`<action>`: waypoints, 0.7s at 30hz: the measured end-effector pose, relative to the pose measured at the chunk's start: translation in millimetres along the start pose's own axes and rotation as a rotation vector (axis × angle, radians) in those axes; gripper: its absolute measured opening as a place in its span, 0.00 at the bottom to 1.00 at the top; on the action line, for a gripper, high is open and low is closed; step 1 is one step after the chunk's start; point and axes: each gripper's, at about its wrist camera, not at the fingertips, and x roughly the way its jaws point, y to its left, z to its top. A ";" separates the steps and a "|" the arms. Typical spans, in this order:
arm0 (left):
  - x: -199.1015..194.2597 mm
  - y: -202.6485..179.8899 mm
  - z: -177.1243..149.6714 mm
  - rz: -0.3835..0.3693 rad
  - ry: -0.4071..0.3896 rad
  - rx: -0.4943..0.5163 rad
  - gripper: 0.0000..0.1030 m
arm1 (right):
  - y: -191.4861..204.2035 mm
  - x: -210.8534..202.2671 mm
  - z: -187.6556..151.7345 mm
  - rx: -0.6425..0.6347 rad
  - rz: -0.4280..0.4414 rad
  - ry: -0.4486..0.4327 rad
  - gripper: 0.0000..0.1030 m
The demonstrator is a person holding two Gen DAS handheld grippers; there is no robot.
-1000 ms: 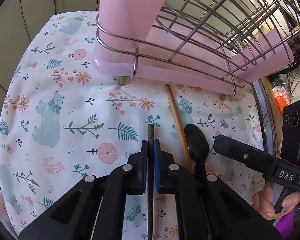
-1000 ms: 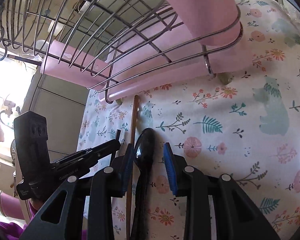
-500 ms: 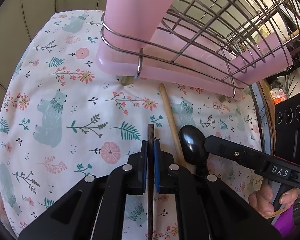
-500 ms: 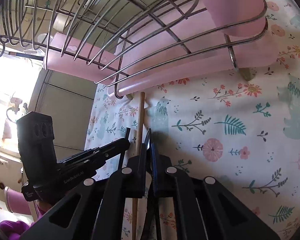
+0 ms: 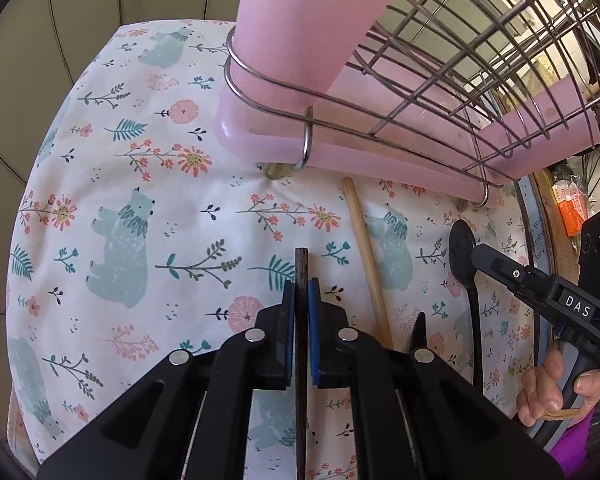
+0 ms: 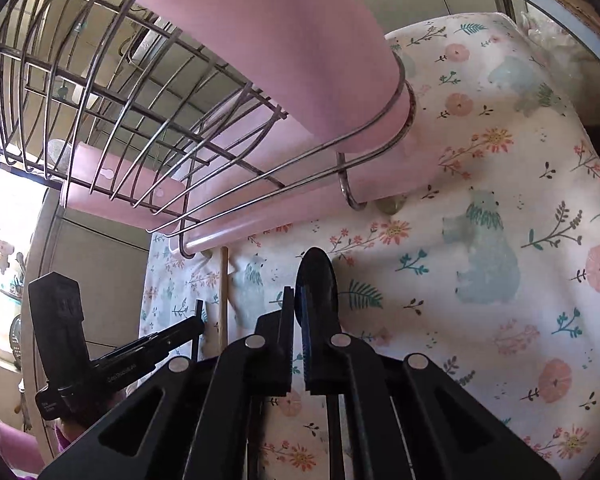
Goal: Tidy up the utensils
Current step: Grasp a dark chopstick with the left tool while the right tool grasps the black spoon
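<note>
Floral bear-print cloth (image 5: 148, 184) covers the worktop; left gripper (image 5: 301, 288) jaws clamp a dark wooden chopstick (image 5: 301, 264), right gripper (image 6: 299, 300) jaws, just closing, pinch a black plastic spoon (image 6: 316, 276).

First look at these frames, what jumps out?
A pink-trayed wire dish rack looms over the bear-print cloth. The left tool is clamped on a dark chopstick; the right tool grips a black spoon. A pale wooden stick lies between them.
</note>
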 end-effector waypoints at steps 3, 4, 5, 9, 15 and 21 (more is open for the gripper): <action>1.7 -1.0 4.1 0.005 0.021 0.008 0.05 | 4.3 7.6 2.8 -0.035 -0.030 0.039 0.12; 4.1 -6.9 8.0 0.010 0.025 0.011 0.05 | 6.2 11.1 4.3 -0.046 -0.042 0.054 0.15; 3.7 -7.8 9.8 0.018 0.026 0.019 0.05 | 8.5 17.9 5.8 -0.057 -0.057 0.071 0.15; 6.4 -11.7 19.7 0.037 0.043 0.036 0.05 | 11.7 30.0 10.3 -0.083 -0.139 0.114 0.15; 10.7 -13.1 23.6 0.041 0.046 0.054 0.05 | 9.9 38.0 17.5 -0.124 -0.175 0.122 0.10; 8.9 -9.0 22.9 0.022 0.048 0.024 0.05 | -2.2 16.5 21.1 -0.082 -0.128 0.060 0.13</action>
